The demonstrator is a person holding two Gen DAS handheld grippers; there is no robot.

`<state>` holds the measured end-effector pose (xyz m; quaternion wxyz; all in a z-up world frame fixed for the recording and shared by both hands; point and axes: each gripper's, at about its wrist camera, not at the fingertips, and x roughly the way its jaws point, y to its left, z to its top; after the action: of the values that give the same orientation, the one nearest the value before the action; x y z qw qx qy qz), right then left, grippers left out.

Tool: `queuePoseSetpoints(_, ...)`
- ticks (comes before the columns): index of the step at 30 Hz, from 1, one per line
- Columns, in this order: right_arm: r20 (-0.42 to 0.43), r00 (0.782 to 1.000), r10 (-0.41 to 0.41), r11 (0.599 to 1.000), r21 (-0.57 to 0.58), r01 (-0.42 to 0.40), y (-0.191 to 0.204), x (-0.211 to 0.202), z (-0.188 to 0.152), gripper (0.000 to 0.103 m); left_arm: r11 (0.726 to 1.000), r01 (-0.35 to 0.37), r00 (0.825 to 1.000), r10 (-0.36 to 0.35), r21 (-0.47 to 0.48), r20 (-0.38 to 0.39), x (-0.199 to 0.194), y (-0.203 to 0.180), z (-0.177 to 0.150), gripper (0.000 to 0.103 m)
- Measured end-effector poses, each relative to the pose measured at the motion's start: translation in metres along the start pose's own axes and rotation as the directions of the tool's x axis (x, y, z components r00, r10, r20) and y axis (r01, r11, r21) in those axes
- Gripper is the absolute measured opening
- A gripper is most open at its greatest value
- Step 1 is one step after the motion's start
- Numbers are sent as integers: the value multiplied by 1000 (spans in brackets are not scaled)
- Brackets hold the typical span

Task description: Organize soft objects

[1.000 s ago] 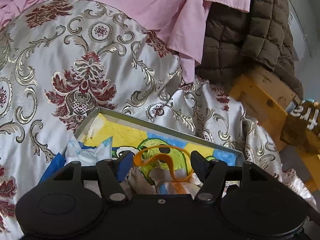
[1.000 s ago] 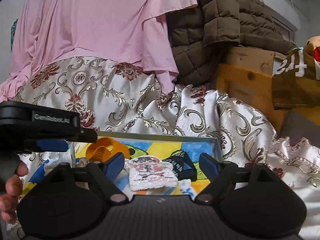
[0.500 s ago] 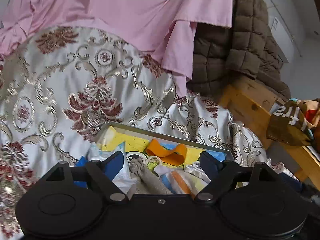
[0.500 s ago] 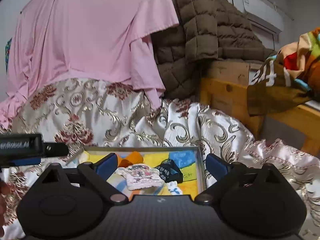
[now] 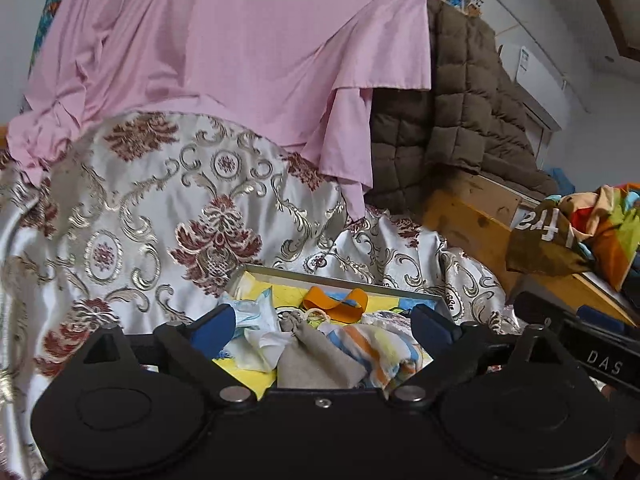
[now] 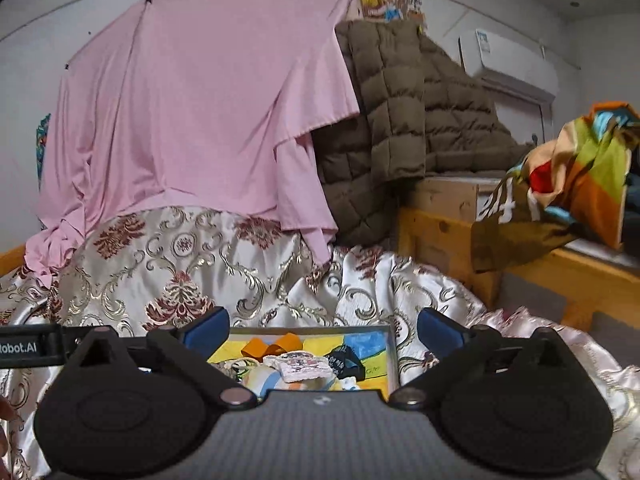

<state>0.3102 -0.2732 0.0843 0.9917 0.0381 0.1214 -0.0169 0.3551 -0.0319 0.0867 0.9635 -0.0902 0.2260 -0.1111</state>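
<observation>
A shallow tray (image 5: 340, 276) with a bright cartoon bottom lies on the brocade bedspread (image 5: 132, 220). In it are an orange band (image 5: 335, 303), a grey pouch (image 5: 316, 356), a striped cloth (image 5: 380, 348) and white-blue cloths (image 5: 256, 320). My left gripper (image 5: 322, 326) hangs above the tray's near side, its jaws opening, nothing between them. In the right wrist view the tray (image 6: 394, 354) holds the orange band (image 6: 272, 346), a white patterned cloth (image 6: 298, 364) and a black cloth (image 6: 346, 360). My right gripper (image 6: 322, 330) stands over it, jaws opening and empty.
A pink sheet (image 6: 200, 120) hangs behind the bed. A brown quilted jacket (image 6: 404, 128) drapes over a wooden bed frame (image 6: 444, 232) at the right, where a multicoloured cloth (image 6: 560, 184) lies. The other gripper's body (image 5: 592, 344) shows at right in the left wrist view.
Both grippers have pulled back and risen from the tray, which now looks smaller and lower. Both jaws have widened. The orange band, earlier between the left fingers, lies in the tray.
</observation>
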Motion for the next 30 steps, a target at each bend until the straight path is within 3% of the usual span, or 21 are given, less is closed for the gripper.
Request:
queuePoseSetpoints(14, 17, 1000, 13, 1000, 18, -13, -8, -85, -14, 103, 999, -45, 996, 42, 26, 83, -96, -16, -25, 99)
queuePoseSetpoints(30, 5, 1000, -2, 1000, 18, 2, -5, -162, -40, 103, 999, -48, 993, 45, 20, 109, -169, -14, -79, 99)
